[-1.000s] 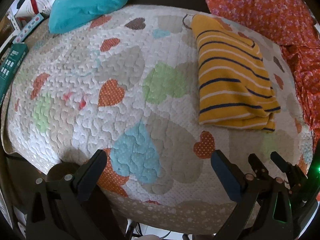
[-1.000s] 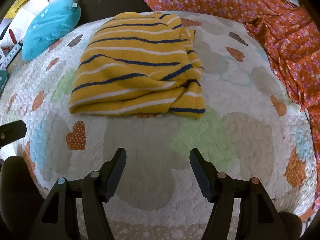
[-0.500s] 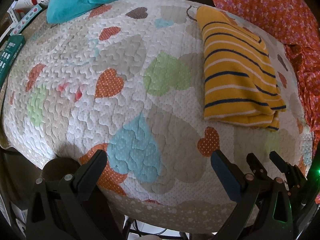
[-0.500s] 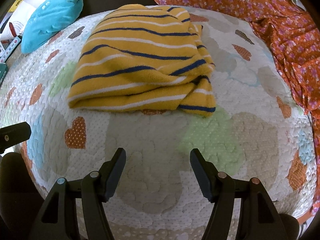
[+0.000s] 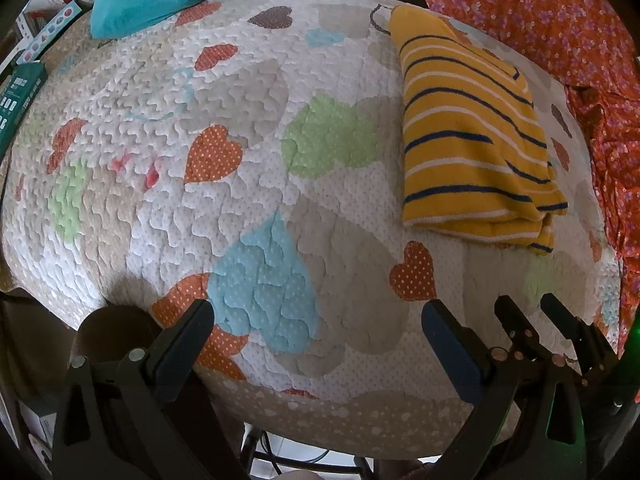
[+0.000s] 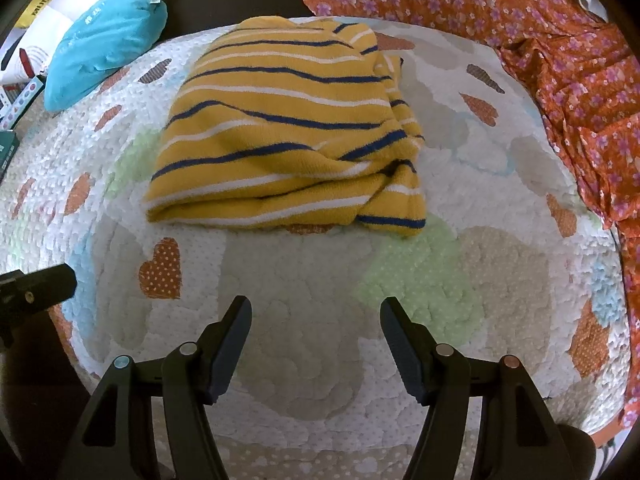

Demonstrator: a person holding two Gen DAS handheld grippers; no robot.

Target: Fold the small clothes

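A yellow garment with navy and white stripes point(image 6: 288, 136) lies folded into a thick rectangle on a heart-patterned quilt point(image 6: 420, 272). In the left wrist view the same garment point(image 5: 472, 132) sits at the far right of the quilt point(image 5: 240, 140). My right gripper point(image 6: 316, 312) hovers open over bare quilt just in front of the garment's folded edge, nothing between its fingers. My left gripper point(image 5: 320, 316) stands wide open near the quilt's front edge, well left of the garment. The right gripper's fingers point(image 5: 516, 320) show beside it.
An orange floral cloth point(image 6: 560, 60) is heaped along the right and back. A teal cushion point(image 6: 104, 40) lies at the back left, with boxes and printed packs point(image 5: 24, 80) beyond the quilt's left edge. The quilt drops off at the front.
The garment has slid lower and looms a little larger in the right wrist view, and sits slightly further right in the left wrist view. Both grippers stay open.
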